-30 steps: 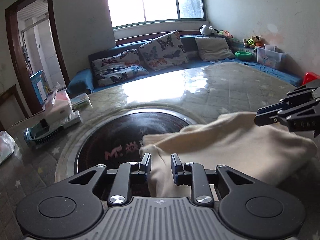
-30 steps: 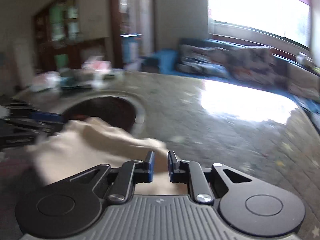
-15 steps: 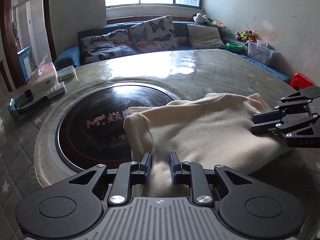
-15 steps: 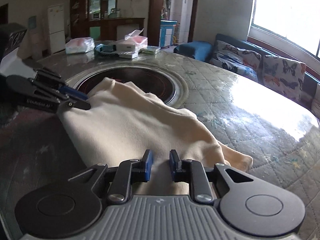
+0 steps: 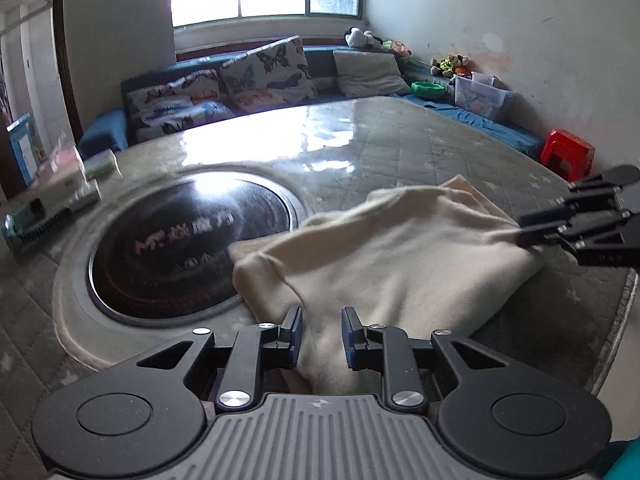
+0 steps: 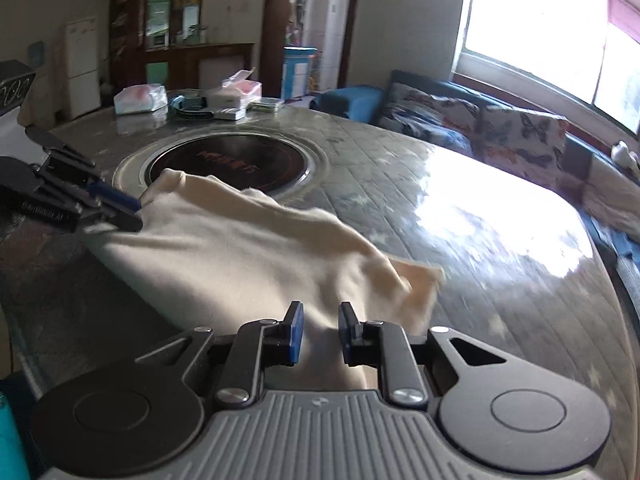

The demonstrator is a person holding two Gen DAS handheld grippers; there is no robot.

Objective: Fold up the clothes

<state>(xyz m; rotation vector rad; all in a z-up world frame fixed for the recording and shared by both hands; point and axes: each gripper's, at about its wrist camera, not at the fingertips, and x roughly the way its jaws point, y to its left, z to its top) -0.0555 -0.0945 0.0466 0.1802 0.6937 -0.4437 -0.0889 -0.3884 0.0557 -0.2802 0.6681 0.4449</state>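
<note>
One cream garment (image 5: 384,256) lies on the round desk (image 5: 400,136), bunched into soft folds, with one edge overlapping the rim of the single dark circular inset plate (image 5: 188,240) at the desk's centre. Two grippers hold the garment at opposite ends. The left gripper (image 5: 320,336) has its jaws narrowed on a fold of the cloth, which passes between the two blue-padded fingers (image 5: 295,334); from the right wrist view the same gripper (image 6: 128,210) appears at the left, pinching the far corner. The right gripper (image 6: 319,332) likewise has its jaws narrowed on cloth gathered between them, and from the left wrist view it (image 5: 524,232) is clamped on the garment's right edge. Between the two grips the fabric is drawn partly taut, and one loose corner (image 6: 420,280) rests flat on the desk. At the desk's far side sit several small packages and boxes (image 6: 208,100). Two butterfly-print cushions (image 5: 224,88) and one plain cushion (image 5: 368,74) rest on the blue sofa (image 5: 104,132) below the window.
</note>
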